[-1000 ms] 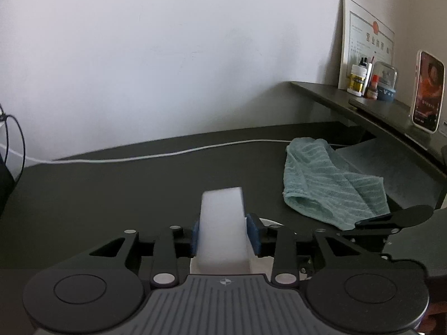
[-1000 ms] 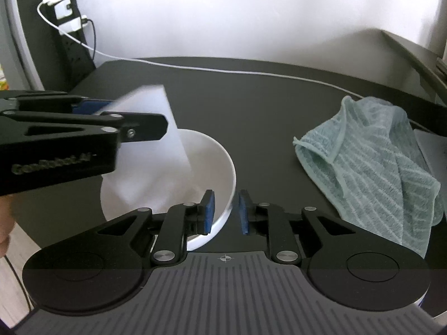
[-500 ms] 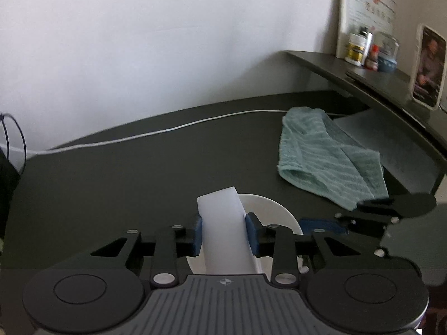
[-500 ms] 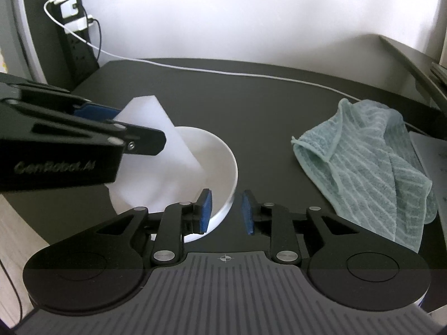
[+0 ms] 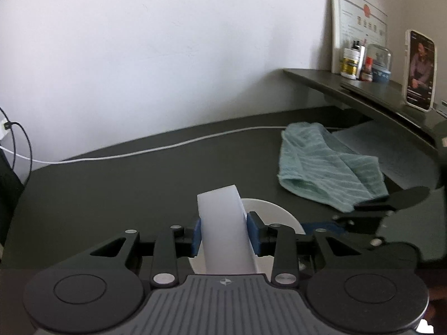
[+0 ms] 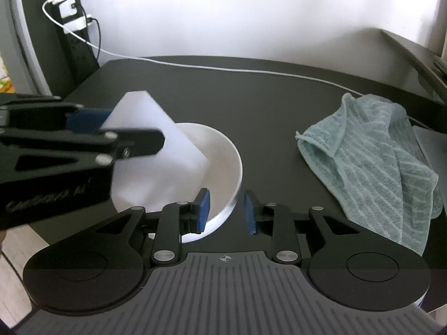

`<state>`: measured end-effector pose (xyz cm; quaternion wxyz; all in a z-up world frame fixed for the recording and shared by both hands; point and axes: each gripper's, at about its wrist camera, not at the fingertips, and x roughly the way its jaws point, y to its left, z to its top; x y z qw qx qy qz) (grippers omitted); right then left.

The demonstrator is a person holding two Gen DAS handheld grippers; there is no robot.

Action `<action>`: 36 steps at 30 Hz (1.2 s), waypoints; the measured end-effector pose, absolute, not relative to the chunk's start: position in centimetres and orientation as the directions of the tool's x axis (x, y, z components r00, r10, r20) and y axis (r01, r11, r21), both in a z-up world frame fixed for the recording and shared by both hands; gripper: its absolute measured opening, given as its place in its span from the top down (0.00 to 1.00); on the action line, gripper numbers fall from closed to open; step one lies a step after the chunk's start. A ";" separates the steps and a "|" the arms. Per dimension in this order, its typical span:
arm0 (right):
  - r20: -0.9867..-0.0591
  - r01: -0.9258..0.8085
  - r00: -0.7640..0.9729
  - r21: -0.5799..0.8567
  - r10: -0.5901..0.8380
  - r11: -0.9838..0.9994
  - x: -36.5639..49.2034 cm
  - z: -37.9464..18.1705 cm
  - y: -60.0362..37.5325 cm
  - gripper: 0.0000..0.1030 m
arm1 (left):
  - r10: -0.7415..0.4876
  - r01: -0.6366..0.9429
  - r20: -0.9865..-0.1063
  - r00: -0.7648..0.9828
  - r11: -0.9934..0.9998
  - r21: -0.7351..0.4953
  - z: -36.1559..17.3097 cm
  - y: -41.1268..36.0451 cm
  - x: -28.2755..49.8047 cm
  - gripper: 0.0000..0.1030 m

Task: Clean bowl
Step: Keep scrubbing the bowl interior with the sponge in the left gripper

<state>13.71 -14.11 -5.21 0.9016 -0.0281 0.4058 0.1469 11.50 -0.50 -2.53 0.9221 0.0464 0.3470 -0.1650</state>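
A white bowl stands on the dark table; in the left wrist view the bowl shows just past the fingers. My left gripper is shut on a white sponge block. Seen from the right wrist, the left gripper holds the sponge tilted down into the bowl from the left. My right gripper is open, its blue pads on either side of the bowl's near right rim with gaps showing. The right gripper also enters the left wrist view from the right.
A teal striped towel lies crumpled to the right of the bowl, also seen as the towel. A white cable runs across the back of the table to a power strip. A shelf carries bottles and a phone.
The right gripper's jaws have widened around the bowl rim. The left gripper with the sponge has tilted and shifted in the bowl.
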 end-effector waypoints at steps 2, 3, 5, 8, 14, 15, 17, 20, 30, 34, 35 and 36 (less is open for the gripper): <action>-0.740 -0.287 0.628 0.070 0.243 0.955 13.7 -5.2 -14.2 0.68 | -0.280 0.332 -0.687 0.670 0.941 -0.060 -2.9 -0.5 11.9 0.68; -0.739 -0.286 0.628 0.070 0.243 0.956 13.7 -5.2 -14.2 0.68 | -0.279 0.328 -0.694 0.663 0.943 -0.066 -3.0 -0.5 12.1 0.69; -0.739 -0.287 0.629 0.070 0.243 0.955 13.7 -5.2 -14.2 0.68 | -0.265 0.310 -0.693 0.670 0.949 -0.064 -3.1 -0.5 12.1 0.71; -0.739 -0.292 0.629 0.061 0.240 0.954 13.7 -5.1 -14.2 0.68 | -0.247 0.298 -0.672 0.698 0.954 -0.040 -2.5 -0.7 11.9 0.71; -0.743 -0.297 0.625 0.060 0.241 0.953 13.7 -5.3 -13.9 0.68 | -0.253 0.297 -0.664 0.703 0.954 -0.049 -2.8 -0.6 12.4 0.71; -0.744 -0.299 0.623 0.061 0.244 0.952 13.7 -5.4 -13.8 0.68 | -0.271 0.307 -0.667 0.694 0.949 -0.066 -3.2 -0.7 12.8 0.71; -0.745 -0.299 0.621 0.062 0.244 0.952 13.8 -5.5 -13.7 0.67 | -0.278 0.321 -0.658 0.700 0.945 -0.059 -3.6 -0.8 13.2 0.71; -0.744 -0.302 0.631 0.024 0.219 0.953 14.1 -5.4 -13.3 0.72 | -0.250 0.325 -0.656 0.713 0.946 -0.006 -3.4 -1.1 13.3 0.71; -0.735 -0.249 0.656 0.003 0.170 0.969 15.9 -4.7 -14.2 0.74 | -0.258 0.305 -0.614 0.746 0.952 -0.029 0.0 1.2 11.1 0.71; -0.755 -0.249 0.602 0.133 0.261 0.959 15.8 -5.1 -15.1 0.73 | -0.316 0.362 -0.659 0.683 0.930 -0.070 -1.4 -0.1 12.5 0.71; -0.760 -0.249 0.590 0.149 0.272 0.957 15.8 -5.4 -15.2 0.73 | -0.311 0.365 -0.673 0.671 0.929 -0.066 -2.1 -0.5 13.0 0.72; -0.764 -0.250 0.585 0.150 0.273 0.957 15.8 -5.5 -15.2 0.73 | -0.286 0.358 -0.688 0.667 0.933 -0.042 -2.9 -0.9 13.4 0.71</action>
